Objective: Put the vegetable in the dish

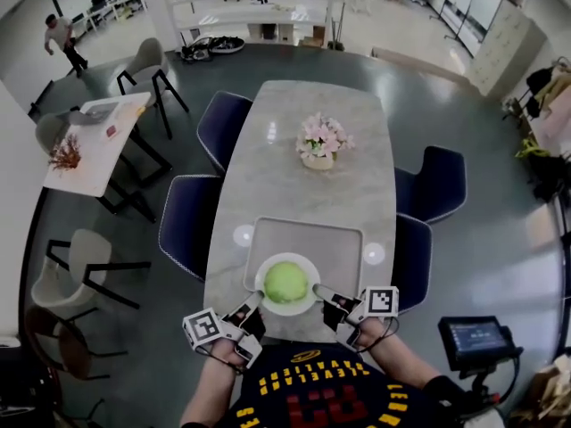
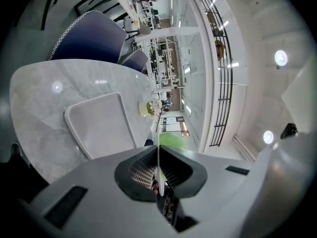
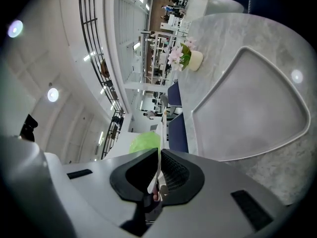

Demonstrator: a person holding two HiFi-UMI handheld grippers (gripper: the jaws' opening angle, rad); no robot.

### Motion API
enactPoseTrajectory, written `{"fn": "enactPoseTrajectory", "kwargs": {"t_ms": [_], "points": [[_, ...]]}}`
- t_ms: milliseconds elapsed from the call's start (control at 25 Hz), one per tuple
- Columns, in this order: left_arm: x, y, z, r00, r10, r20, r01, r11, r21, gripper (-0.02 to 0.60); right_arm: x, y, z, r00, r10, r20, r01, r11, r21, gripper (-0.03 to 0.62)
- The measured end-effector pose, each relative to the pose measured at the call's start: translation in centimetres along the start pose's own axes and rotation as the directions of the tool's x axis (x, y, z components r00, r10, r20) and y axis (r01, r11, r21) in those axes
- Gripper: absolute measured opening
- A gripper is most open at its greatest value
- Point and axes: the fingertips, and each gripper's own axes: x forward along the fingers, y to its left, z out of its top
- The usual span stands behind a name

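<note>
The round pale-green vegetable (image 1: 286, 282) sits in the middle of the shallow white dish (image 1: 294, 311), so we judge the placing itself done. The step in hand is handling the loaded dish. It lies at the near edge of the grey rectangular tray (image 1: 308, 234) on the pale marble tabletop (image 1: 294, 123), and we cannot tell whether it rests there or is held just clear.

Our left tongs (image 1: 254, 303) are pressed together on the dish's left rim, and our right tongs (image 1: 319, 291) pinch its right rim. Each gripper view shows the thin white rim (image 2: 158, 155) clamped edge-on between the ribbed pads, with the green vegetable (image 3: 144, 142) just beyond.

The next move, as we judge it, calls for keeping both sides level so the round vegetable does not roll. The dish should then settle flat on the tray before both tongs loosen together.

We count one vegetable, one dish, one tray, two tongs, one white pot of pink flowers (image 1: 318, 143) farther up the tabletop, and four dark blue chairs (image 1: 186, 217) around it.
</note>
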Motion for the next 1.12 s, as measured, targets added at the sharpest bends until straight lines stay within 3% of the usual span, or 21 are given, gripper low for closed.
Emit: {"fn": "enactPoseTrajectory", "kwargs": {"t_ms": [240, 400, 640, 760, 1120], "points": [[3.7, 0.7, -0.4, 0.997, 0.002, -0.074, -0.002, 1.000, -0.004, 0.012, -2.6, -3.7, 3.0, 0.990, -0.135, 0.046, 0.138, 0.987, -0.081, 0.017], [5.4, 1.0, -0.2, 0.991, 0.012, -0.135, -0.013, 1.000, -0.009, 0.012, -2.0, -2.3, 3.3, 0.993, -0.019, 0.120, 0.015, 0.999, 0.033, 0.017], [8.4, 0.6, 1.6, 0.965, -0.010, -0.260, 0.019, 0.999, 0.030, 0.012, -2.1, -2.9, 5.0, 0.972, -0.052, 0.230, 0.050, 0.999, 0.016, 0.017], [9.7, 1.0, 2.3, 0.950, -0.036, -0.311, 0.048, 0.998, 0.031, 0.012, -1.6, -2.5, 5.7, 0.961, -0.025, 0.276, 0.026, 1.000, 0.002, 0.017], [11.9, 2.8, 3.1, 0.918, -0.037, -0.394, 0.055, 0.998, 0.035, 0.012, -1.3, -4.8, 6.4, 0.941, -0.041, 0.337, 0.034, 0.999, 0.025, 0.017]]}}
